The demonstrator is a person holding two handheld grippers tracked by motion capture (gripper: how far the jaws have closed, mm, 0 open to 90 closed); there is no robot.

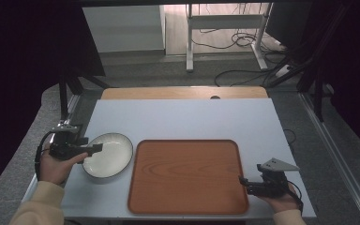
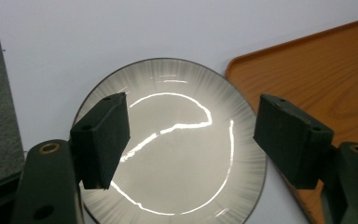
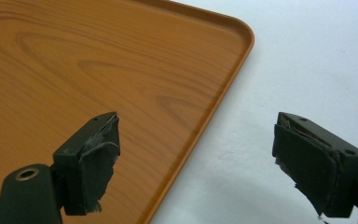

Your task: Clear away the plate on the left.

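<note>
Pale grey-white table (image 1: 183, 119), matte, bare apart from two things. Behind its far edge, a strip of light wood (image 1: 183, 93). Beyond that, grey carpet, a white metal stand (image 1: 225, 35) on two legs, and loose black cables (image 1: 243, 42) across the floor. Dark curtains close in on both sides; a metal rail (image 1: 340, 159) runs along the floor on the right.

My left claw (image 1: 95, 148) hangs over the near-left rim of the plate (image 1: 115, 152), jaws spread wide, one to either side of the plate's middle in the left gripper view (image 2: 191, 140). Nothing is pinched between the pads (image 2: 103, 137); I cannot tell whether they touch the glaze. The plate (image 2: 177, 154) is round, white and glossy with a dark rim and grey streaks fanning in from the edge. It sits flat on the table at the left, just beside the wooden tray (image 1: 187, 176), nearly touching its left edge.

The tray is orange-brown, wood-grained, with rounded corners and a low lip, and fills the near middle of the table.

My right claw (image 1: 242, 181) sits at the tray's near-right corner, jaws wide and holding nothing. In the right gripper view (image 3: 196, 158) one pad is over the tray (image 3: 98, 70), the other over bare table (image 3: 317, 60). The pad (image 3: 95, 158) facing is frayed.
</note>
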